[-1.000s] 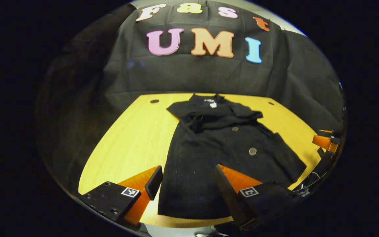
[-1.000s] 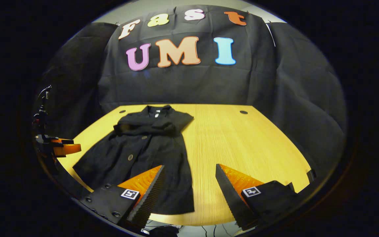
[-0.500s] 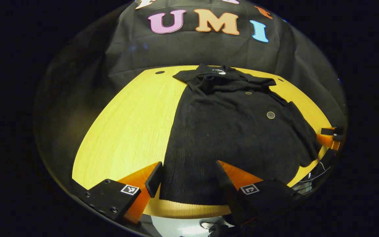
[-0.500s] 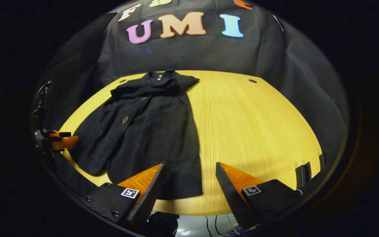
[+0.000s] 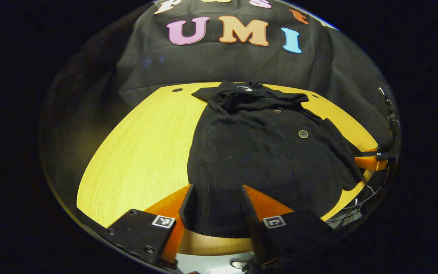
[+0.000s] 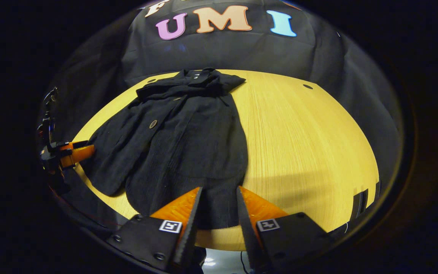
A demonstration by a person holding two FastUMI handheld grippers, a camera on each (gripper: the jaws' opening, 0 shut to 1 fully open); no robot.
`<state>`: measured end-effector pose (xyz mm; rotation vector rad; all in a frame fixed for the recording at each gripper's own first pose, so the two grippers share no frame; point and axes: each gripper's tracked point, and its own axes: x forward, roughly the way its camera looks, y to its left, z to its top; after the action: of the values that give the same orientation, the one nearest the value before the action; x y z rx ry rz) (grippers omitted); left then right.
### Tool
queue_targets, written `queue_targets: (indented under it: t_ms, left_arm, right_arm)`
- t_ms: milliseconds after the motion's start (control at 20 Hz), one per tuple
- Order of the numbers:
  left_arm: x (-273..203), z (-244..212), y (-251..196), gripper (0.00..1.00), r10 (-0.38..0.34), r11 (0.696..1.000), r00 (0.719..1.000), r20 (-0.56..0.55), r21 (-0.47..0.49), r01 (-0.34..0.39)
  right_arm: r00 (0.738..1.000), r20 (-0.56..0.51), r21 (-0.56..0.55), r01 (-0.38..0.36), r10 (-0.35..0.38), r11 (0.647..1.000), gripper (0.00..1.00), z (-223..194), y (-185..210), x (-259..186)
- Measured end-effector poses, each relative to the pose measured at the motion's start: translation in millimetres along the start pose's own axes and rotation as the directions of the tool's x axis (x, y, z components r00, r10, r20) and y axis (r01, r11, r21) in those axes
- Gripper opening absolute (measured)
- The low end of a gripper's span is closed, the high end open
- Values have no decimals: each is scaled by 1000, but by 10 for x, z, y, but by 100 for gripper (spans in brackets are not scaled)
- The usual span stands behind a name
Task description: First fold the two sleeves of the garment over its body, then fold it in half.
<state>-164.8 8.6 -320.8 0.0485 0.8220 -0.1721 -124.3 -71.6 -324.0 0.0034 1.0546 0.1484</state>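
Observation:
A black buttoned garment lies flat on the yellow wooden table, collar at the far end. Both sleeves are folded across its chest. My left gripper is low over the near hem at the garment's left corner, its jaws narrowed but still apart, with cloth lying between them. In the right gripper view the same garment spreads to the left. My right gripper straddles the near hem at its right corner, jaws closer together with a gap left.
The table's near edge runs just under both grippers, with floor below. An orange finger of the other gripper shows at the right rim, and an orange finger at the left rim. Bare wood lies right of the garment.
Both grippers have dropped and moved forward onto the near hem. Their jaws have narrowed around the cloth, the right more than the left. The garment has not moved.

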Motion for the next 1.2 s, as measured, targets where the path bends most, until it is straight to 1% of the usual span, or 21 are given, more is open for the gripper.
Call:
queue_targets:
  t_ms: [50, 100, 150, 200, 250, 300, 350, 400, 450, 600, 700, 750, 850, 1050, 1150, 1200]
  left_arm:
    - [-8, 2, -43, 61, -15, 1000, 1000, 2, 7, 15]
    - [-2, 1, -50, 39, -14, 1000, 1000, 2, 9, 14]
    - [-18, 9, -72, 34, -22, 1000, 1000, 4, -1, 22]
    - [-1, 29, -95, 25, -30, 999, 1000, 9, -25, 30]
    - [-16, 27, -112, 20, -37, 998, 999, 13, -58, 38]
    - [3, 40, -101, 4, -39, 995, 999, 13, -92, 40]
    - [0, 33, -102, 3, -42, 992, 999, 9, -121, 43]
    - [7, 43, -112, 0, -51, 989, 999, 1, -141, 50]
    - [24, 27, -124, 0, -58, 987, 998, -9, -153, 55]
    - [28, 43, -128, 0, -55, 987, 998, -29, -155, 50]
    - [52, 34, -119, 0, -42, 989, 997, -59, -147, 33]
    - [36, 39, -112, 0, -41, 987, 996, -83, -160, 27]
    - [13, 95, -162, 0, -61, 984, 991, -121, -174, 39]
    - [-1, 448, -184, 0, -75, 986, 995, -69, -152, 64]
    - [-5, 629, -269, 0, -107, 982, 994, -38, -161, 99]
    - [-2, 727, -304, 0, -120, 980, 993, -20, -164, 115]
  right_arm:
    - [1000, 3, 6, -17, 17, 1000, 37, -7, 36, 1]
    - [1000, 6, 19, -22, 21, 1000, 23, 5, 46, 6]
    - [1000, 4, 30, -26, 26, 999, 10, -7, 50, 11]
    - [999, 0, 39, -36, 36, 999, 7, -12, 55, 16]
    - [999, -5, 48, -50, 50, 998, 7, -19, 49, 18]
    - [998, -7, 68, -63, 64, 996, 8, -13, 46, 1]
    - [997, -5, 80, -73, 74, 994, 3, -5, 49, 18]
    - [997, -8, 75, -82, 83, 994, 3, 1, 49, 27]
    - [996, -9, 67, -89, 90, 994, 3, 15, 64, 42]
    - [995, -15, 44, -100, 101, 994, 3, 32, 75, 49]
    - [994, -10, 26, -111, 112, 993, 3, 58, 100, 57]
    - [993, -12, 21, -119, 119, 993, 3, 65, 108, 52]
    - [988, -11, 22, -152, 152, 988, 2, 142, 164, 5]
    - [981, 30, 7, -192, 192, 981, 3, 437, 259, -101]
    - [974, 60, 17, -221, 220, 975, 3, 589, 338, -170]
    - [972, 72, 17, -225, 223, 974, 2, 666, 363, -183]
